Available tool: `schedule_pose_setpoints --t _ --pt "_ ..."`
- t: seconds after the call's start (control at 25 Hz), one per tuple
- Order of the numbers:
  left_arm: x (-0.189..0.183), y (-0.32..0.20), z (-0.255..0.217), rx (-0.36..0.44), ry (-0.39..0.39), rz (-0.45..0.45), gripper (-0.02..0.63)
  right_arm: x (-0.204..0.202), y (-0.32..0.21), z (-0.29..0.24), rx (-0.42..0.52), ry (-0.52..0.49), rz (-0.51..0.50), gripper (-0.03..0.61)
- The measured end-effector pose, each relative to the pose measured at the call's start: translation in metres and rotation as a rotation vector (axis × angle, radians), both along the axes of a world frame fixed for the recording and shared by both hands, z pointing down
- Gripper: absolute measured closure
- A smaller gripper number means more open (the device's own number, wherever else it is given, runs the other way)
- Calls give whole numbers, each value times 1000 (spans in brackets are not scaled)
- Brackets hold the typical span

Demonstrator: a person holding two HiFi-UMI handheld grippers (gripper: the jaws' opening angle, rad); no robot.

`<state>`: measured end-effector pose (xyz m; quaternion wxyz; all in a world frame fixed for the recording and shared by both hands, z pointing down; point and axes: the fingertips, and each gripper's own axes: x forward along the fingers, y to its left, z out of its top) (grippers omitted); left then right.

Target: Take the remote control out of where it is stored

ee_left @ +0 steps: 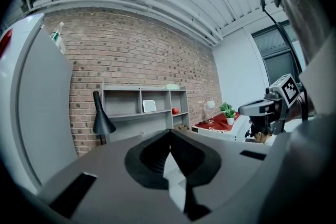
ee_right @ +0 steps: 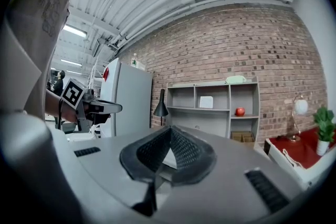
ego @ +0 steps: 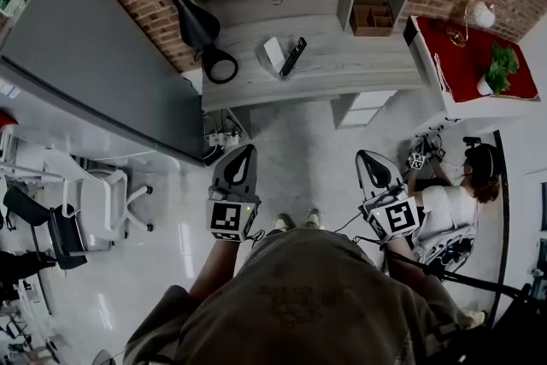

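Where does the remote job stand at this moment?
Done: unclear. A slim black remote control lies in the open on the desk beside a white object, so it may already be out of storage. In hand: nothing. The left gripper and right gripper are both shut and empty, low near the person, well short of the desk. Left: possibly the whole approach and grasp.

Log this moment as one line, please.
left hand-held gripper: shut, empty | right hand-held gripper: shut, empty | both apart from desk | slim black remote-like object: lying on desktop, untouched
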<state>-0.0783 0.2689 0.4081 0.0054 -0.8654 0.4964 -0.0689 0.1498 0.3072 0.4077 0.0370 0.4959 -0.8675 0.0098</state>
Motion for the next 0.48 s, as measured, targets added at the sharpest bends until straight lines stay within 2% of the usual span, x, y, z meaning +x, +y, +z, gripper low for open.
schedule_pose_setpoints --t 0.48 --pt "15 -15 10 -23 -7 -50 603 26 -18 8 -3 -11 -18 566"
